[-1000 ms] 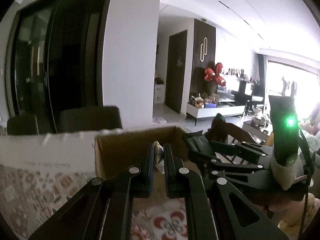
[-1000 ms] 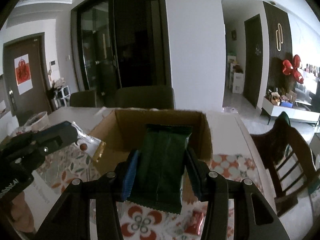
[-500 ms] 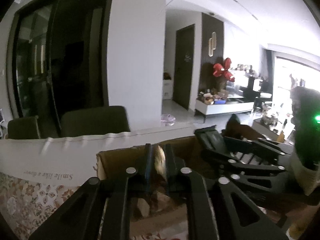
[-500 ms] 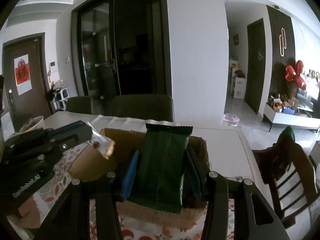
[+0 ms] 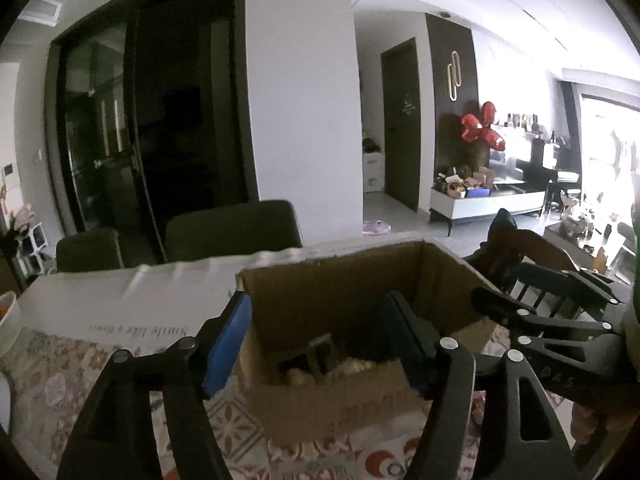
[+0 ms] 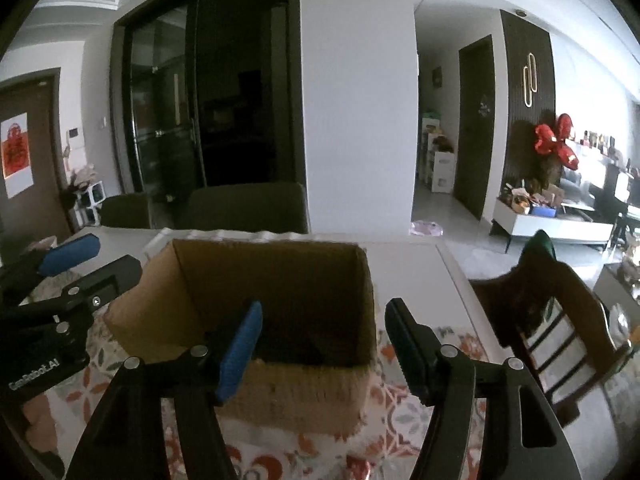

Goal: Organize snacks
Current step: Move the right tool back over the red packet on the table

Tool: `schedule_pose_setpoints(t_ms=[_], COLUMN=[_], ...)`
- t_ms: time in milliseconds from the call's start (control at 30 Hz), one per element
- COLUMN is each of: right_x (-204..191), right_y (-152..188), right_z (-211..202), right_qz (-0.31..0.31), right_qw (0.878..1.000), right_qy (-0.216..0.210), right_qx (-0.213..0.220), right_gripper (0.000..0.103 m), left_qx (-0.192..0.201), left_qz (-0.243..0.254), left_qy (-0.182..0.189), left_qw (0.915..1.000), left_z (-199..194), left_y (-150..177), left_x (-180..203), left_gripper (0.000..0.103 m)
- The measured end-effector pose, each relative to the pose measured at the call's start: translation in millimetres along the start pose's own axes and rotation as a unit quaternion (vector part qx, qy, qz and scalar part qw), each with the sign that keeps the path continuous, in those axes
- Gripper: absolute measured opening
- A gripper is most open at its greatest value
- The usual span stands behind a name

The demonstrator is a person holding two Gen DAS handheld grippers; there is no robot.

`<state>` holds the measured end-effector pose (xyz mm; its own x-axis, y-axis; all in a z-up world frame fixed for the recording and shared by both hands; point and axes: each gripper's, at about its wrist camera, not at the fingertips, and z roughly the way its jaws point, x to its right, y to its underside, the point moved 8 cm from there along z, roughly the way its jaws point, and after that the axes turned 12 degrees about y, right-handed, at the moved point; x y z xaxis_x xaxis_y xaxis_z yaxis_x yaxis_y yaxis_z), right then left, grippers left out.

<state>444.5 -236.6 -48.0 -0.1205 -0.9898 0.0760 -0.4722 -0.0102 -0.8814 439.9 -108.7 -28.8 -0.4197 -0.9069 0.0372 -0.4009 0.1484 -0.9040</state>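
snacks point(image 5: 352, 366) inside open cardboard box point(image 5: 360, 280)

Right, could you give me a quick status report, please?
Left gripper open, empty, over cardboard box. Right gripper open, empty, at the box. Snacks lie inside. Nothing in the way.

- One cardboard box point(image 6: 280, 384), open-topped, sits on the counter point(image 6: 404, 256).
- Two grippers are in play: the left gripper point(image 5: 316, 344) and the right gripper point(image 6: 324, 340), both with jaws spread wide and nothing between them.
- Inside the box, pale snacks point(image 5: 352, 366) show from the left wrist view; they are too dim to count.
- Two dark chairs point(image 6: 244, 212) stand behind the counter.
- One wooden chair point(image 6: 560, 320) stands at its right side.
- One red balloon decoration point(image 6: 554, 142) hangs in the far room.
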Motion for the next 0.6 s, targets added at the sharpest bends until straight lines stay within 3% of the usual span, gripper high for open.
schedule_pose_setpoints(t_ms=[333, 600], right_x=[15, 20], right_y=[44, 88], right_z=[-20, -6], right_qz=[0.001, 0.012], right_qw=[0.999, 0.996], right_qy=[0.027, 0.020], right_qx=[-0.025, -0.089], right_gripper=[0.065, 0.065], left_qx=[-0.023, -0.098], left_qz=[-0.005, -0.031], left_qy=[-0.029, -0.015], left_qw=[0.9993, 0.9946], left_z=[-16, 1], left_y=[46, 95], left_x=[10, 20], left_gripper=[0.072, 0.072])
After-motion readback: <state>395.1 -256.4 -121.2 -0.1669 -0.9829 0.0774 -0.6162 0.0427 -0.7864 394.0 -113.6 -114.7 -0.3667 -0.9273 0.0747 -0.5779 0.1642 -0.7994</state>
